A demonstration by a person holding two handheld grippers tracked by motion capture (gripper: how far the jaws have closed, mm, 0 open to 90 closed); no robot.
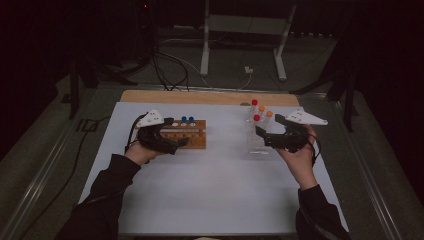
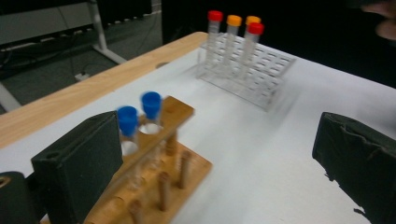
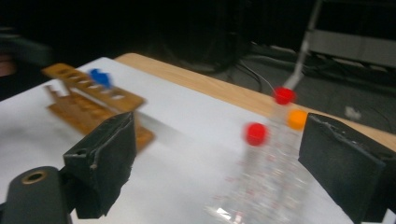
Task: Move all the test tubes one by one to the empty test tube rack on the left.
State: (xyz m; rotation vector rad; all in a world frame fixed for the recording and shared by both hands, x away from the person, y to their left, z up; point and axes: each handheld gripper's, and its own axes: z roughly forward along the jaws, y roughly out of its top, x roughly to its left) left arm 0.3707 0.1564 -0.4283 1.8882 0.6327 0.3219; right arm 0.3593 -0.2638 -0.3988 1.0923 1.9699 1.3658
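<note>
A wooden rack (image 1: 192,134) left of the mat's middle holds two blue-capped tubes (image 1: 187,120). My left gripper (image 1: 176,132) hovers at its near left end, jaws wide apart. In the left gripper view my left gripper (image 2: 219,163) is open with nothing between the pads; the wooden rack (image 2: 159,172) and blue-capped tubes (image 2: 140,112) lie just past one jaw. A clear plastic rack (image 1: 257,144) on the right carries several red- and orange-capped tubes (image 1: 256,118). My right gripper (image 1: 269,127) hangs open beside it; in its own view my right gripper (image 3: 224,163) frames the blurred clear rack (image 3: 266,186) without touching.
Both racks stand on a white mat (image 1: 215,175) over a wooden tabletop (image 1: 200,96). Beyond the table's far edge, cables and a white stand's legs (image 1: 205,55) sit on the dark floor. The person's dark sleeves come in from the bottom corners.
</note>
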